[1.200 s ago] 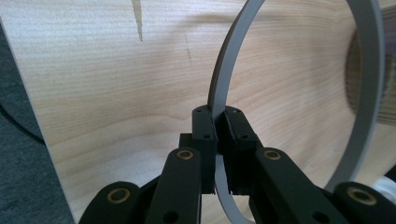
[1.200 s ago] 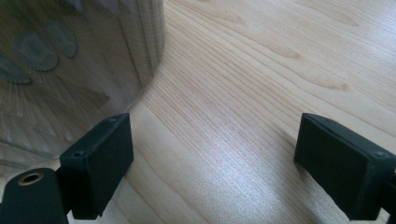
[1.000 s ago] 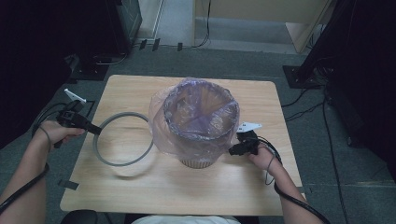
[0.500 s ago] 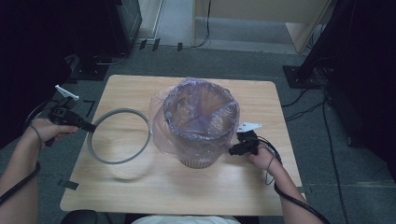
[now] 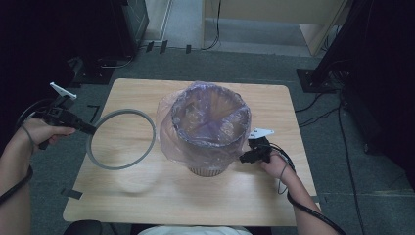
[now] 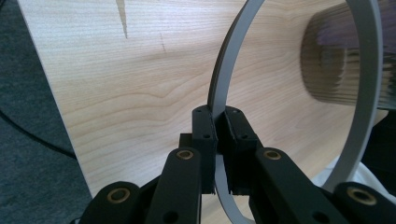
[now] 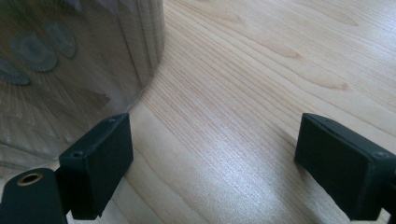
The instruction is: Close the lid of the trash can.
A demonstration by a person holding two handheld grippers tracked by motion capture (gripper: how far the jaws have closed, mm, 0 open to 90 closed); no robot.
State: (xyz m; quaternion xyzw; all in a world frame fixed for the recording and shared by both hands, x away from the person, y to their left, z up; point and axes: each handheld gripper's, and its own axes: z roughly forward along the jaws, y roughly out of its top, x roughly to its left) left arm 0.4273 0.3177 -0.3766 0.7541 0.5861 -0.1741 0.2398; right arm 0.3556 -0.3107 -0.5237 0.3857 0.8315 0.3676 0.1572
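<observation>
While your left hand-held gripper [image 5: 90,130] clamps the grey ring [image 5: 121,139] aloft, carry it rightward over the bag-lined bin [image 5: 211,128]; your right hand-held gripper [image 7: 210,172] stands open beside it.

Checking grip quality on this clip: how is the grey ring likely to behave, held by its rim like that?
The grey ring probably is stiff: pinched at one spot by the left gripper, it keeps its round shape off the table. Being thin, it looks light. It might pivot between the fingers.

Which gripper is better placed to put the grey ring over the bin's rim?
Left. The left gripper is shut on the grey ring, raised beside the bin. The right gripper is open, low by the bin's base.
</observation>
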